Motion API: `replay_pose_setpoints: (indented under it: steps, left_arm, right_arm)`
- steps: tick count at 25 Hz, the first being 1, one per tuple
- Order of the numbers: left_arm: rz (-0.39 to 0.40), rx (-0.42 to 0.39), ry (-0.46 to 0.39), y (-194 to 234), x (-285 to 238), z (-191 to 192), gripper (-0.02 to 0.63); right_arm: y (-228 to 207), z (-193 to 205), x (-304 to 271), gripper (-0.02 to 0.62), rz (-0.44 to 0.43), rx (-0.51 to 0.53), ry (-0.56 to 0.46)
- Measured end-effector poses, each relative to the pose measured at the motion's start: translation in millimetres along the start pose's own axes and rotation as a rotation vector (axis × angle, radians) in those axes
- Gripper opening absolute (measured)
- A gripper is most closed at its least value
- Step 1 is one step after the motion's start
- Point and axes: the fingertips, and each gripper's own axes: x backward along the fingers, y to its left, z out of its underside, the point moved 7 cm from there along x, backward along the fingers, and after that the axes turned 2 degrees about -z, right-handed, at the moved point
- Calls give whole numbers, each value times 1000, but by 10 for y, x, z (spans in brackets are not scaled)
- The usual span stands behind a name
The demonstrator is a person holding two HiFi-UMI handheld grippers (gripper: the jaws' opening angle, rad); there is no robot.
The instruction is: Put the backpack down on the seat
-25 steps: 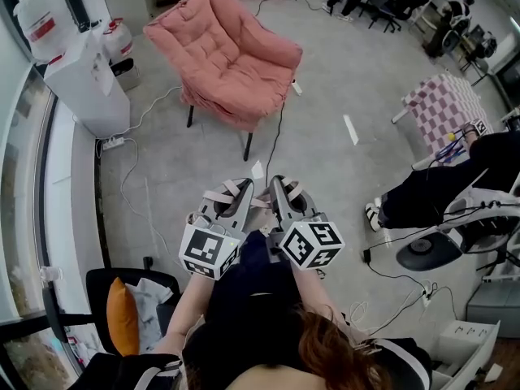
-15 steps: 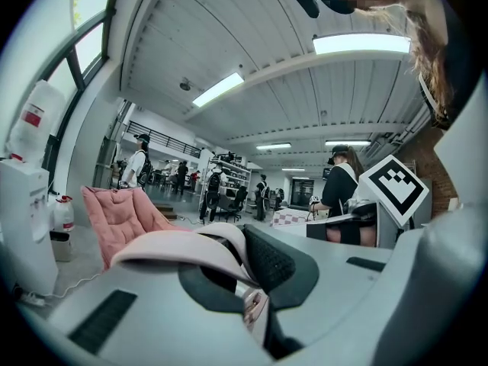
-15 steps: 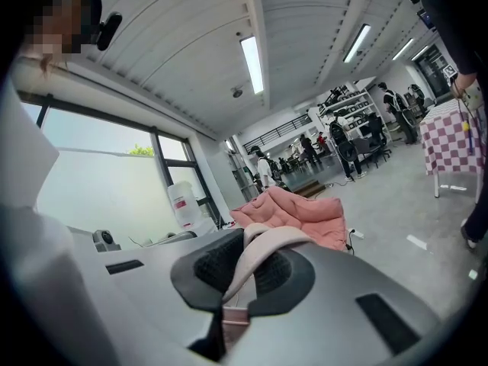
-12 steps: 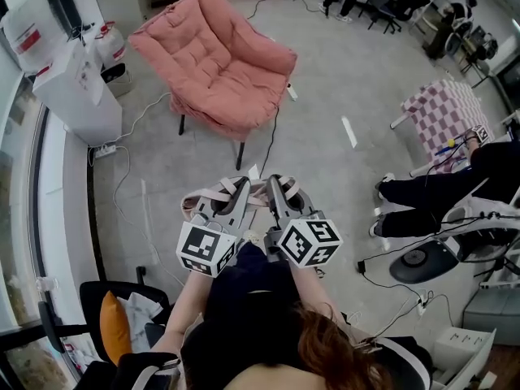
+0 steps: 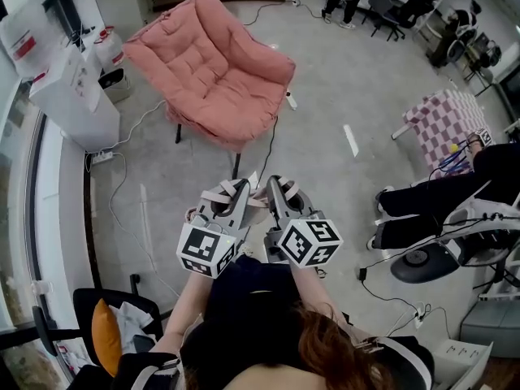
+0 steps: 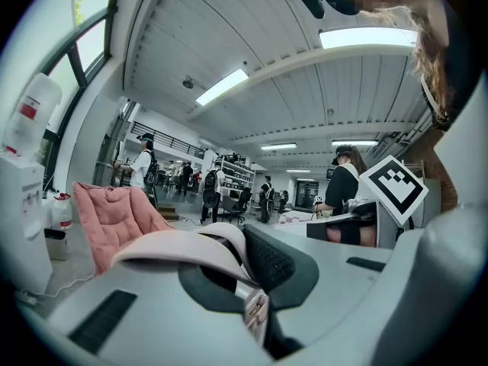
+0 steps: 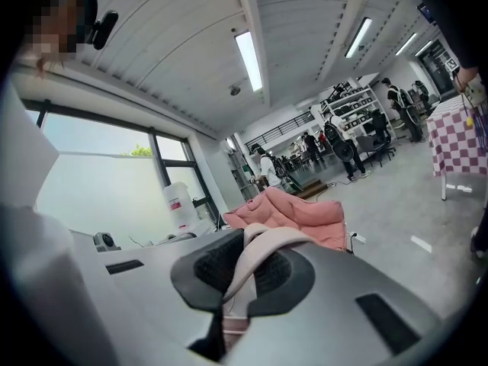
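The pink padded armchair [image 5: 213,71] stands on the grey floor ahead of me, its seat bare. My left gripper [image 5: 233,204] and right gripper [image 5: 279,197] are side by side in front of my body, short of the chair. Each is shut on a pale pink backpack strap [image 5: 214,195]. In the left gripper view the strap [image 6: 191,242] loops over the left gripper [image 6: 245,261], with the chair [image 6: 114,219] beyond. In the right gripper view a strap [image 7: 263,252] runs through the right gripper [image 7: 242,271], and the chair [image 7: 305,216] lies ahead. The backpack's body is hidden beneath the grippers.
A white dispenser machine [image 5: 69,96] stands left of the chair, with a power strip [image 5: 101,157] and cables [image 5: 122,193] on the floor. A black office chair with an orange cushion [image 5: 106,327] is at lower left. A seated person [image 5: 439,201] and a checkered table [image 5: 447,112] are at right.
The armchair has shifted left and slightly nearer in the head view as I step forward. Both grippers keep their hold on the straps in the same pose.
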Motion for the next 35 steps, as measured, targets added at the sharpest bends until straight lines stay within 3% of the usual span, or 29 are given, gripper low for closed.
replay_pose_setpoints:
  steps: [11,35]
  left_arm:
    - [-26,-20,10,-30,-315,61,17]
    - [-66,-15,-18,178,-421,-101,17]
  right_arm:
    - [-330,-74,-134,44,-25,-40,-10]
    - [-299,-250,-383,44,-73,-51,-18]
